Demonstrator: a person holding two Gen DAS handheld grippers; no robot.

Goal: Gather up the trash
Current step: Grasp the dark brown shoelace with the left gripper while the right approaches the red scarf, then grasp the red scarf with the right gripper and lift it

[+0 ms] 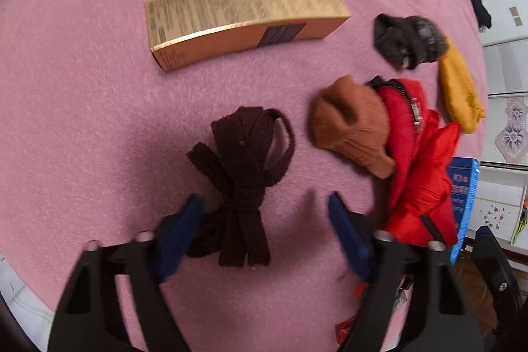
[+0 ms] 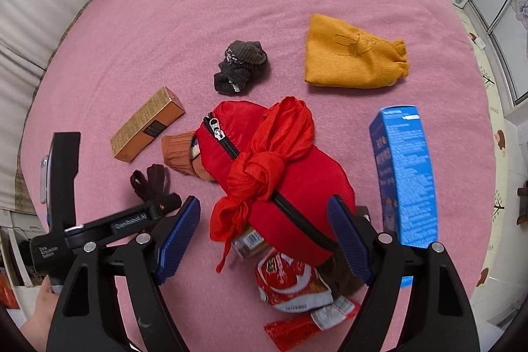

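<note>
Under the red bag, snack wrappers lie on the blanket

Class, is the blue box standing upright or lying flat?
Upright: in the right wrist view the blue box stands on end, its top face showing.

Fuzzy matt pink blanket — glossy cardboard gold box ahead of the left gripper; its ribbed pads are blue plastic.
</note>
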